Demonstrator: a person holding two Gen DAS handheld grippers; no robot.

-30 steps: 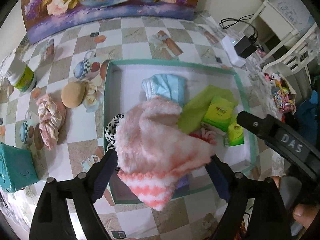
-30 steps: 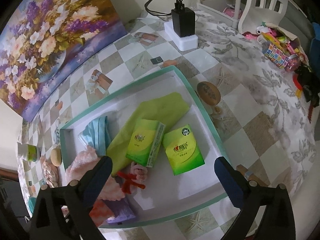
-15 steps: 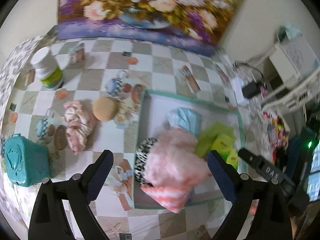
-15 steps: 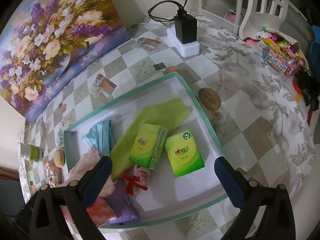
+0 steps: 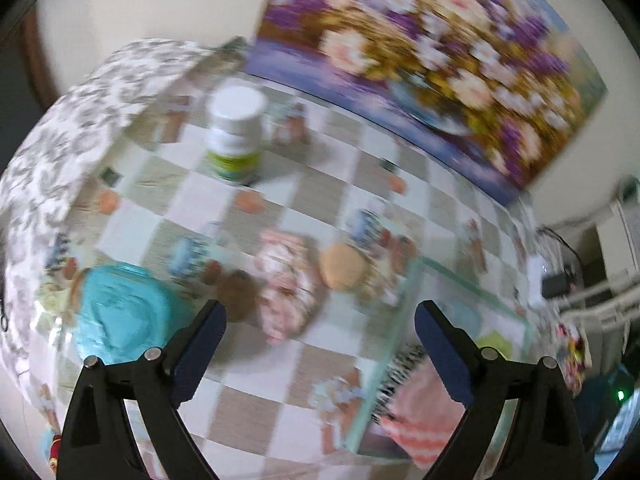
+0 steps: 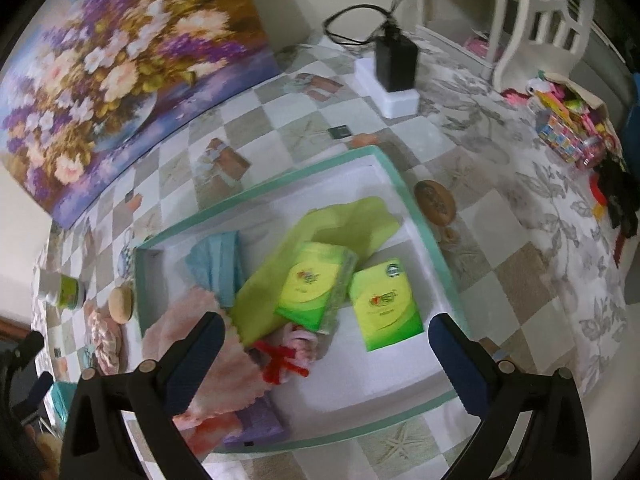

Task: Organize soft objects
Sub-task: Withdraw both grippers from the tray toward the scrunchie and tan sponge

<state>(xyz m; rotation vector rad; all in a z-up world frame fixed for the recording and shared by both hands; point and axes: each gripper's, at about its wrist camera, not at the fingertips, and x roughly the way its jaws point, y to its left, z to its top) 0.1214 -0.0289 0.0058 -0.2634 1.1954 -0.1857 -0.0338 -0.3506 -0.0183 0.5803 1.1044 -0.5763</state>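
My left gripper (image 5: 320, 320) stands open and empty over the checked tablecloth, left of the teal-rimmed tray (image 5: 460, 280). Just beyond its fingers lie a pink floral fabric bundle (image 5: 286, 284) and a round tan puff (image 5: 344, 266). This view is blurred. The pink fluffy towel (image 5: 420, 432) lies in the tray's near corner beside a zebra-patterned piece (image 5: 400, 372). My right gripper (image 6: 326, 332) hangs open and empty above the tray (image 6: 424, 216), which holds the towel (image 6: 180, 320), a blue cloth (image 6: 220, 264), a green cloth (image 6: 340, 224), two green tissue packs (image 6: 316, 280) and a pink item tied with red ribbon (image 6: 288, 356).
A teal box (image 5: 120, 312) and a white bottle (image 5: 236, 136) stand left of the tray. A flower painting (image 6: 120, 60) leans on the back wall. A black charger on a white block (image 6: 392, 68), a white chair and a box of colourful trinkets (image 6: 568, 132) are to the right.
The pink fluffy towel that was between my left jaws now lies in the tray. The left gripper has swung left over the table towards the floral bundle. The right gripper has stayed put.
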